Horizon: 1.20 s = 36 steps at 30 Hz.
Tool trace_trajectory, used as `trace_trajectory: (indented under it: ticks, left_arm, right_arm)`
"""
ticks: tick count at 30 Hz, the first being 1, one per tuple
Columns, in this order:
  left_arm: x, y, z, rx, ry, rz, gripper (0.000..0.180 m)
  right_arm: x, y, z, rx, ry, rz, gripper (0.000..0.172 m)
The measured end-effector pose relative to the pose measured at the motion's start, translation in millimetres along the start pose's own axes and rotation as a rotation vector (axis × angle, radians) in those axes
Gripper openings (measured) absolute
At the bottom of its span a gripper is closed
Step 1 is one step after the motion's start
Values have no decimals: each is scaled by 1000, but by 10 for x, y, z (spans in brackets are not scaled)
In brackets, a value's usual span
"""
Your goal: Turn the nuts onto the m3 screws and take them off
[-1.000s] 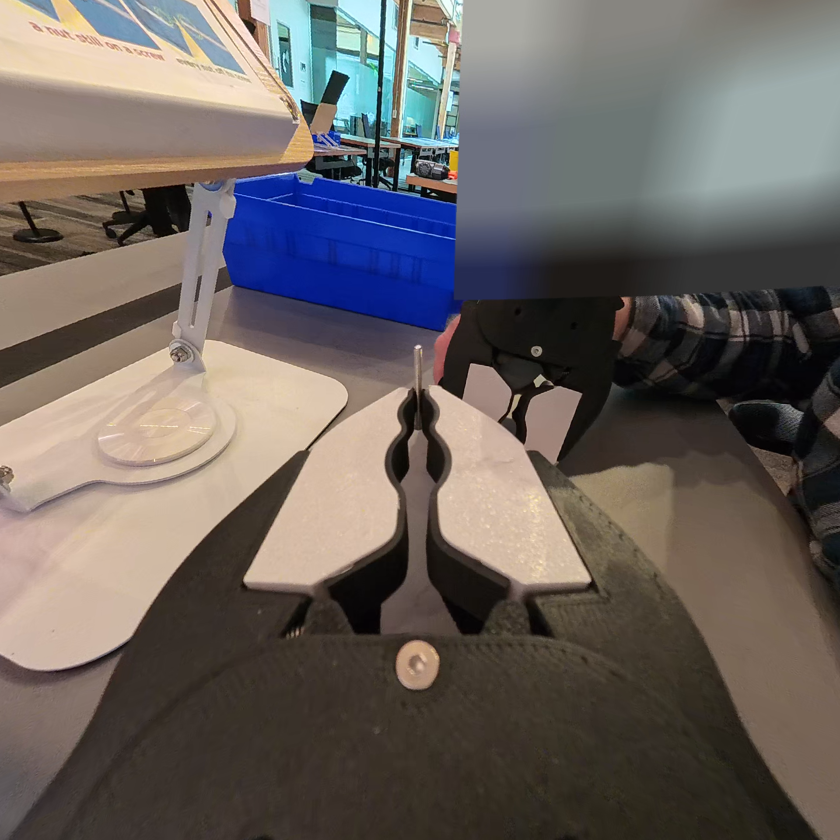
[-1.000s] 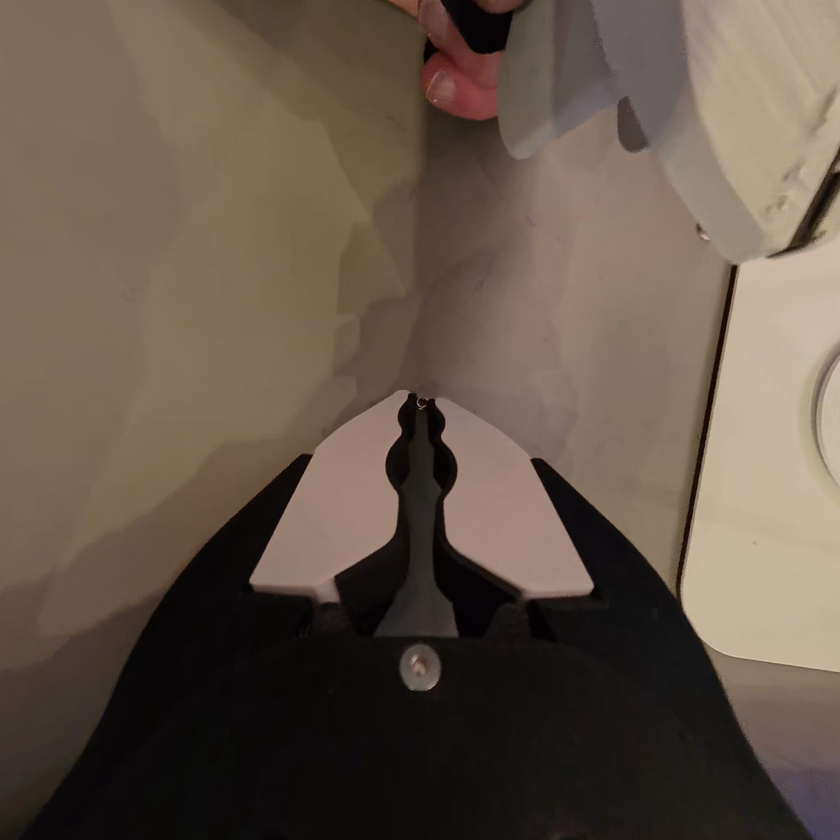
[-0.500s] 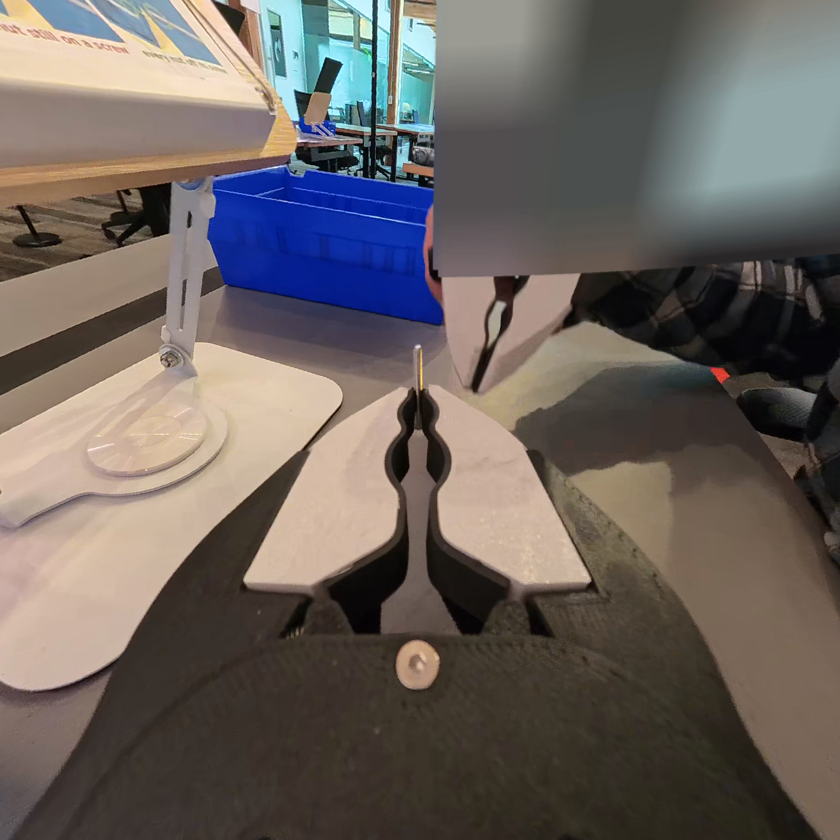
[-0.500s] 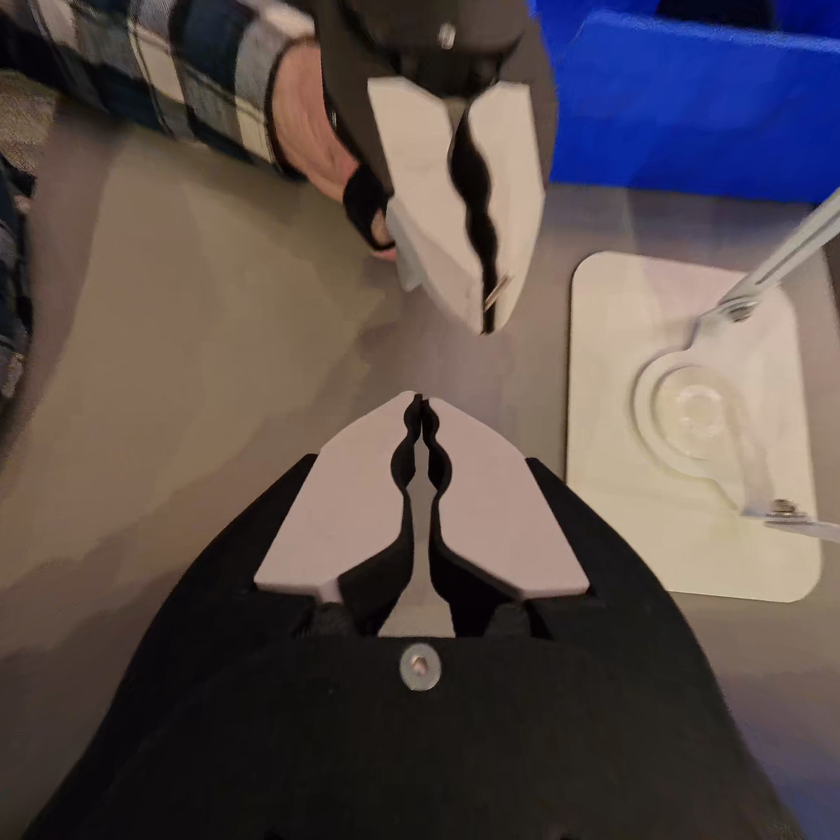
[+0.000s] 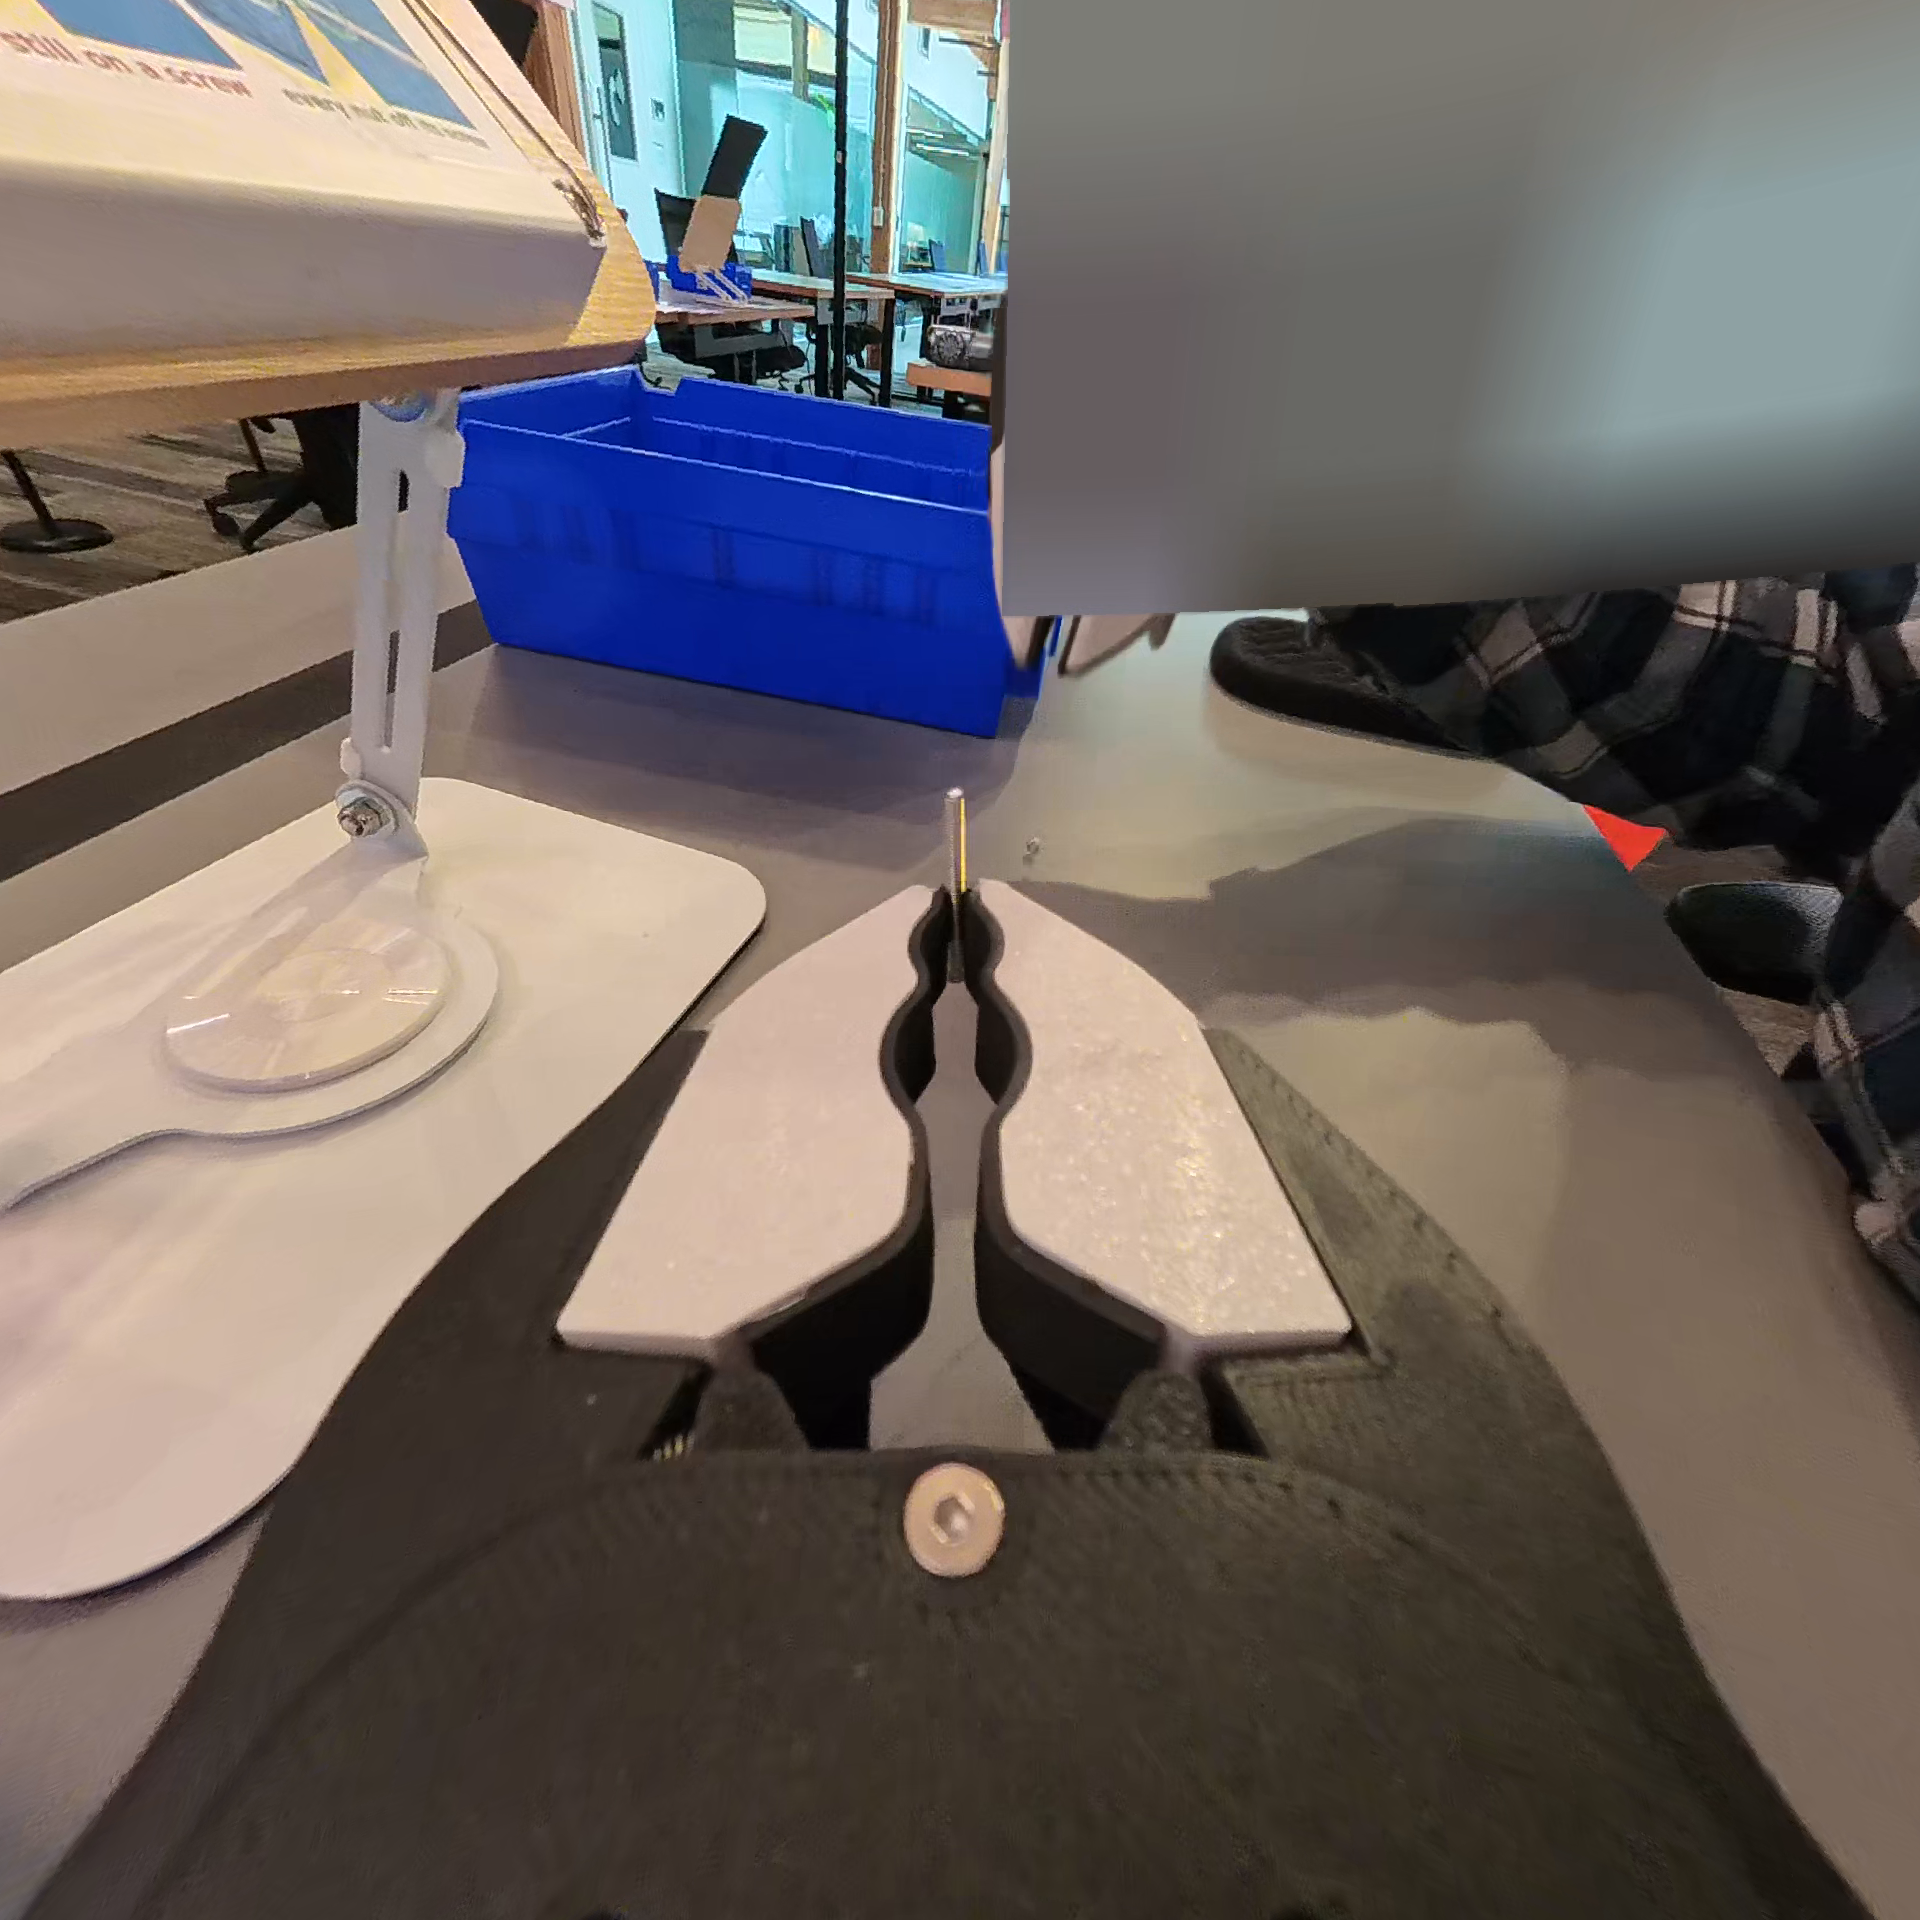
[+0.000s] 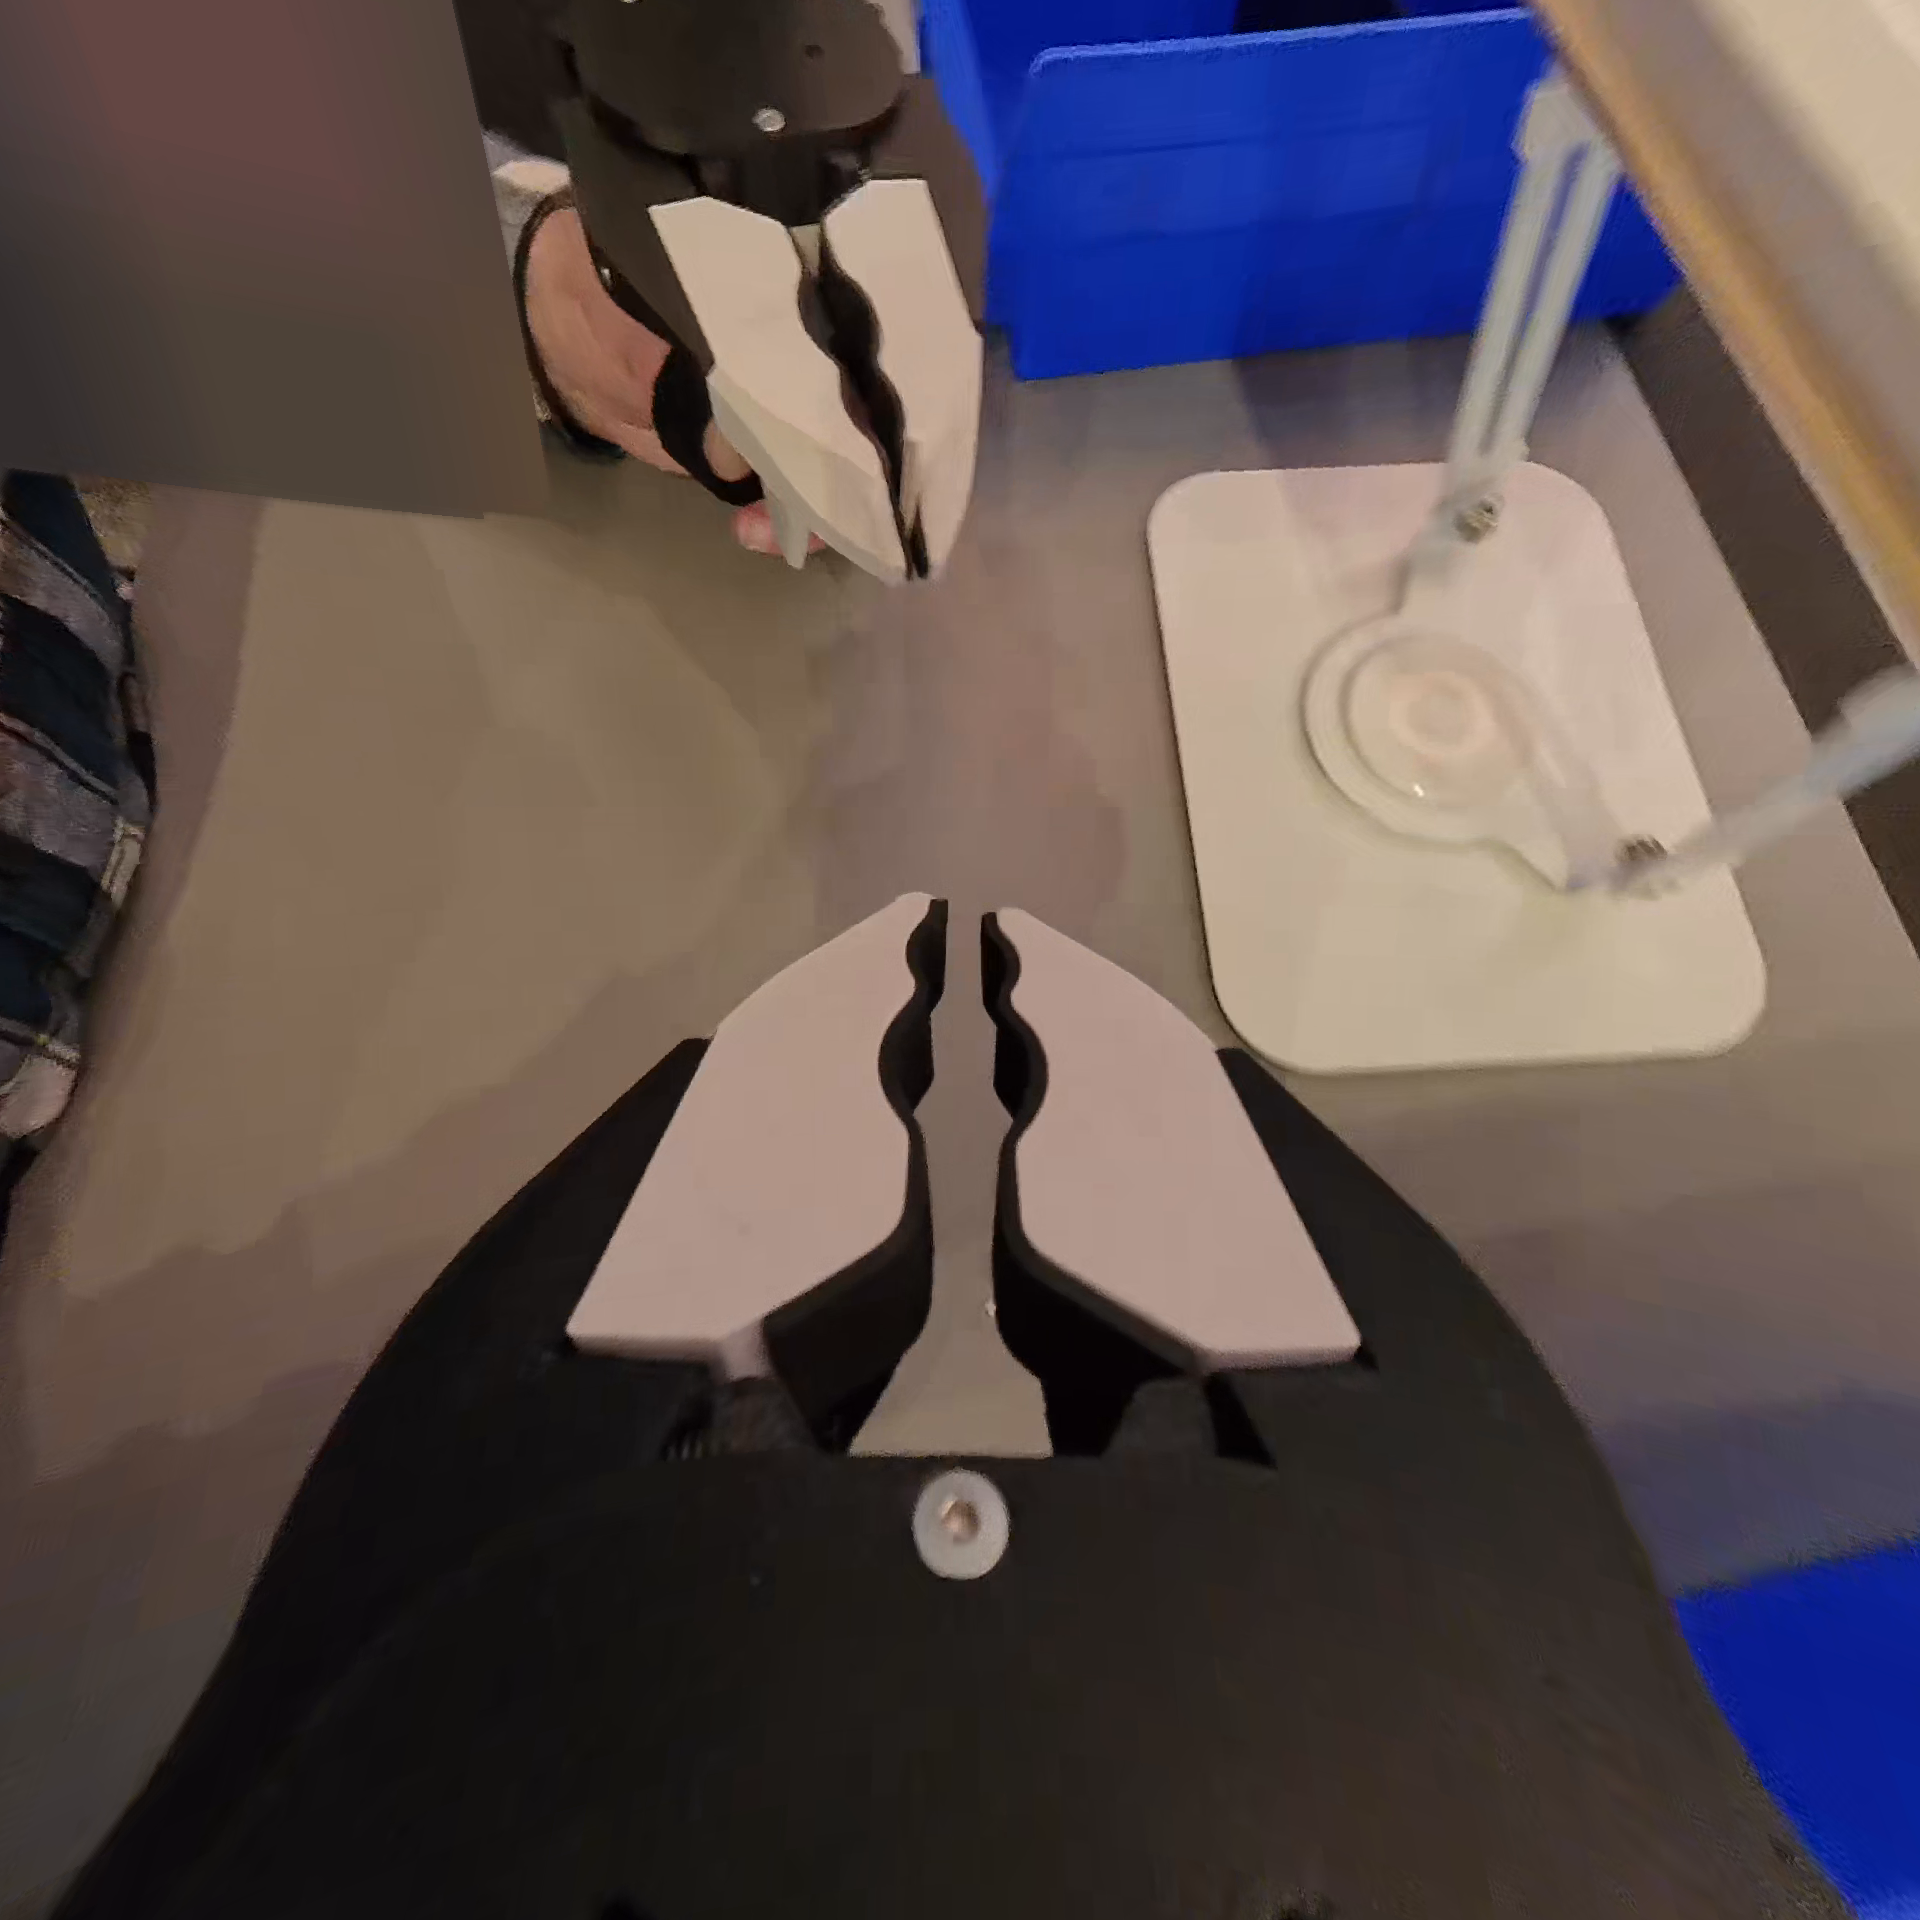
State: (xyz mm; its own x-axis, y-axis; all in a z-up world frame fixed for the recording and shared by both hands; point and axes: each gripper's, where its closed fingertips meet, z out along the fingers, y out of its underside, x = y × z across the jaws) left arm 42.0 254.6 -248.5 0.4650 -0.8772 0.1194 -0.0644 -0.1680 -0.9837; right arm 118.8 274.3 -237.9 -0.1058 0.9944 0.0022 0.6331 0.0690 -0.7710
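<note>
My left gripper (image 5: 961,891) is shut on a thin metal screw (image 5: 955,842). The screw stands upright out of the fingertips, above the grey table (image 5: 1351,1039). A tiny nut (image 5: 1029,847) lies on the table just beyond and right of the screw. My right gripper (image 6: 964,909) is a little open and empty, with bare table showing between its pads. It hovers over the table and faces the left gripper (image 6: 906,556), which hangs tip-down a short way ahead. In the left wrist view only the tip of the right gripper (image 5: 1101,639) shows, under a blurred patch.
A blue bin (image 5: 727,561) stands at the back of the table. A white stand base (image 5: 520,914) carries a tilted board (image 5: 260,208); the base also shows in the right wrist view (image 6: 1455,935). A plaid sleeve (image 5: 1662,707) rests on the table's right side. The tips of one gripper are about 9 centimeters away from the tips of the other.
My right gripper rose from the table, where its pads were closed around a tiny ring-like part, and swung to face the left gripper. Its pads now stand slightly apart and empty. The left gripper kept holding the screw.
</note>
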Motion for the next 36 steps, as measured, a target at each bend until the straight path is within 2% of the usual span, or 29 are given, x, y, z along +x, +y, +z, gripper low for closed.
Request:
trace_trajectory:
  ticks: [2,5,10,15,22,29,36]
  left_arm:
    - [6,1,15,-2,4,-5,2]
    - [0,-4,34,3,8,-30,2]
    - [21,-28,120,2,13,-47,2]
    - [56,-60,238,7,27,-50,2]
    - [95,-26,359,-8,50,-54,2]
    - [105,-27,373,-6,58,-61,2]
    - [120,-31,364,-2,67,-60,2]
  right_arm:
    - [56,169,-174,-27,65,32,8]
    - [119,572,-356,-170,158,62,16]
    - [101,1081,-453,-330,179,108,21]
    - [111,1457,-534,-414,224,137,20]
    - [113,1625,-432,-370,232,166,17]
    - [115,1620,-345,-332,202,176,9]
    - [115,1549,-377,-284,211,187,8]
